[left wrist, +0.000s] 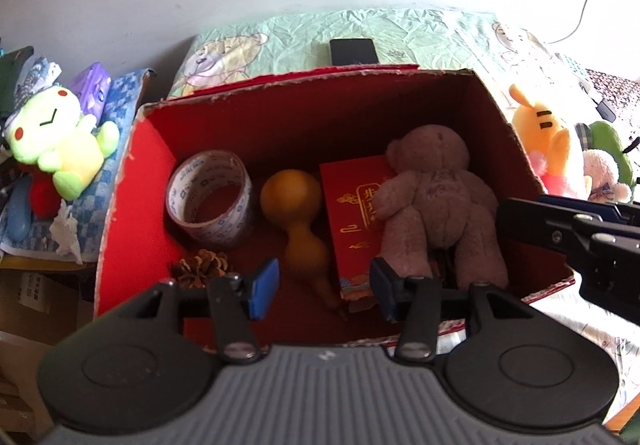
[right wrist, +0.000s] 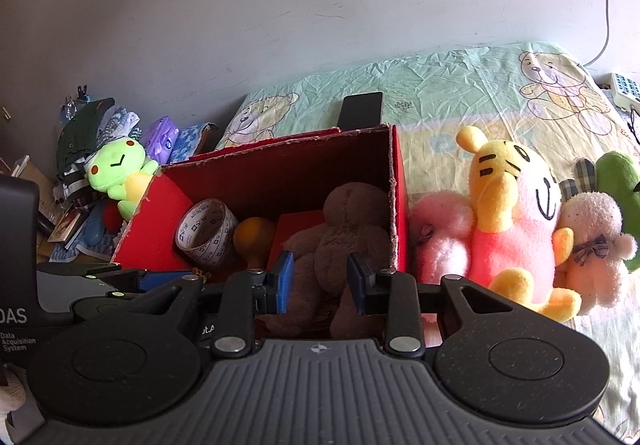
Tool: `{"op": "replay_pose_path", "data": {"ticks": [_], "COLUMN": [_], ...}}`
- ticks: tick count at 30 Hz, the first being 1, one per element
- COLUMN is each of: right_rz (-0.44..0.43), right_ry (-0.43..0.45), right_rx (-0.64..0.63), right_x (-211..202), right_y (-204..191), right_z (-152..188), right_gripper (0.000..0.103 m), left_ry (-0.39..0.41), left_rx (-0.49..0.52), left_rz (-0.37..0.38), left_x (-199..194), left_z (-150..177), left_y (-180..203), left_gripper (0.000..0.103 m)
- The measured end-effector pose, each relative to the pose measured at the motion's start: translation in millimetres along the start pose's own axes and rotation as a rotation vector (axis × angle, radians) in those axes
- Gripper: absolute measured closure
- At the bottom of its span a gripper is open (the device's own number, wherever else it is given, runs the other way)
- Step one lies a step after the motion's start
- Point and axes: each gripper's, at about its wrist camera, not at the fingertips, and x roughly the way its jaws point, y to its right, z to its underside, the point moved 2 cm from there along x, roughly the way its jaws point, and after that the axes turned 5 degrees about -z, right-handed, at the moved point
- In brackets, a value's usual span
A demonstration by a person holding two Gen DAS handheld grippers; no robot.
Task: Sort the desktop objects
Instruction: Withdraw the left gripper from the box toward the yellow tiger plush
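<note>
Sorting looks well along: the box [left wrist: 132, 181] already holds tape [left wrist: 210, 201], gourd [left wrist: 298, 213], red packet [left wrist: 352, 213] and brown bear [left wrist: 436, 205]. Both the left gripper [left wrist: 324, 291] and right gripper [right wrist: 318, 281] hang released and empty above its near edge. Next, I judge, reach right of the box for the tiger plush [right wrist: 516, 229], gripping its body squarely.

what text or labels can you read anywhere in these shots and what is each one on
"DAS" and "Data Acquisition System": white print on the left gripper's housing, cut off at the picture's edge.
"ot.A": partial white letters on a dark part behind the right gripper.
Gold characters on the red packet: not readable, partly covered by the brown teddy bear.
Blue print on the tape roll: too small to read.
</note>
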Motion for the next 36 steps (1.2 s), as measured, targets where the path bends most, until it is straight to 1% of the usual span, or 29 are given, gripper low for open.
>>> {"op": "replay_pose_path", "data": {"ticks": [3,4,6,8,15,22,26,30,36], "right_rz": [-0.019,-0.019,-0.015,-0.014,-0.009,-0.012,-0.061,-0.079,-0.126], "right_ry": [-0.016,-0.018,-0.024,-0.035,-0.044,-0.038,-0.014,-0.002,0.004], "right_rx": [-0.008,-0.008,-0.002,0.009,0.026,0.034,0.039,-0.002,-0.025], "right_x": [3,4,6,9,12,10,1,-6,-16], "right_y": [-4,-5,-5,-4,-4,1,5,7,21], "right_z": [3,3,4,6,8,10,10,6,0], "right_gripper": [0.070,0.070,0.070,0.070,0.070,0.070,0.069,0.069,0.069], "left_ry": [-0.014,-0.017,-0.019,-0.022,-0.026,-0.005,0.008,0.022,0.048], "left_rx": [-0.028,-0.035,-0.040,-0.039,-0.046,-0.039,-0.031,-0.038,-0.064], "left_rz": [-0.008,-0.014,-0.034,-0.049,-0.061,-0.080,-0.102,-0.126,-0.195], "left_x": [4,6,8,10,11,10,7,0,-11], "left_z": [1,1,3,5,10,8,5,2,-3], "left_y": [-8,-10,-12,-12,-12,-8,-2,4,15], "left_gripper": [0.050,0.049,0.043,0.041,0.040,0.040,0.040,0.040,0.040]}}
